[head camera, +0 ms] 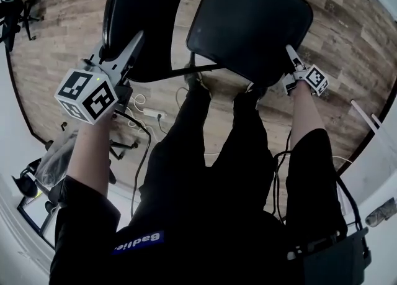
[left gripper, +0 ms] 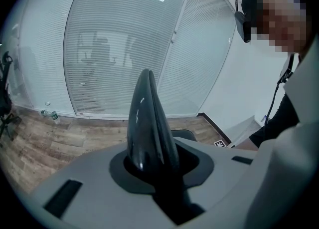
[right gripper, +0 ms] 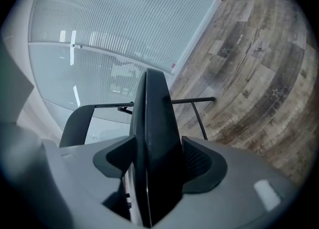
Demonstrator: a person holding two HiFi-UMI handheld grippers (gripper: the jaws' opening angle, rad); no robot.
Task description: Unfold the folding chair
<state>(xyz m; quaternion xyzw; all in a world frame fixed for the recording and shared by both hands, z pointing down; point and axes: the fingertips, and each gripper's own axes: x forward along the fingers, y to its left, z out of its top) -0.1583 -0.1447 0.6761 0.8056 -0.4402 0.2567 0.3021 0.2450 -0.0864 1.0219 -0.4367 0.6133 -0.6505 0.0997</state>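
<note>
The black folding chair stands in front of me on the wood floor. In the head view its curved backrest (head camera: 133, 4) is at the upper left and its flat seat (head camera: 248, 23) at the upper right. My left gripper (head camera: 132, 43) is shut on the backrest's edge, which in the left gripper view rises as a black blade (left gripper: 149, 123) between the grey jaws. My right gripper (head camera: 290, 53) is shut on the seat's right edge, which in the right gripper view stands thin and upright (right gripper: 154, 143) between the pads. A thin frame tube (right gripper: 192, 101) runs behind it.
My legs (head camera: 205, 153) stand right behind the chair. A white power strip with cables (head camera: 152, 114) lies on the floor at the left, and a dark stand (head camera: 12, 17) is at the far left. A glass wall with blinds (left gripper: 124, 48) closes the room.
</note>
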